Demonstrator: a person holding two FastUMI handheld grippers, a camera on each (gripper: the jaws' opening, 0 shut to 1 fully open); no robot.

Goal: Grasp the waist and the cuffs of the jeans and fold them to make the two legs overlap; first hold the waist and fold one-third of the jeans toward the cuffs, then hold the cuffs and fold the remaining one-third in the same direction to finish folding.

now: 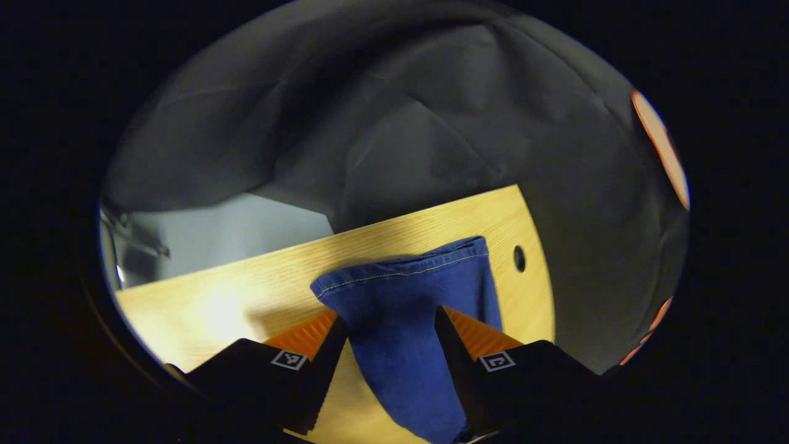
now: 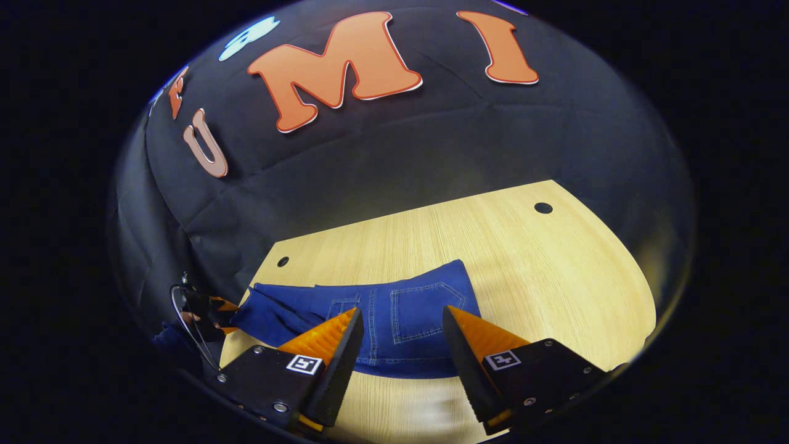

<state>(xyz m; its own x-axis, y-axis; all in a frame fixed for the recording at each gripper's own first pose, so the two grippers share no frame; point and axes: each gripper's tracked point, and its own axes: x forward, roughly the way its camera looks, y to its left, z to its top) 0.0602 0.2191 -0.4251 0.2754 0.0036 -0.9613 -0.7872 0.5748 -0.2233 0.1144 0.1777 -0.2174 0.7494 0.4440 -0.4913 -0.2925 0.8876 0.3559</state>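
Jeans (image 2: 394,314) lie flat on the wooden table (image 2: 555,271). Left gripper (image 1: 389,327) spread astride a leg cuff, right gripper (image 2: 399,330) spread over the waist; black cloth wall (image 2: 431,148) behind.

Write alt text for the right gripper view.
Blue jeans lie flat on a light wooden table, waist end with a back pocket nearest the right gripper, whose open fingers hover above it. The left gripper sits at the far leg end.
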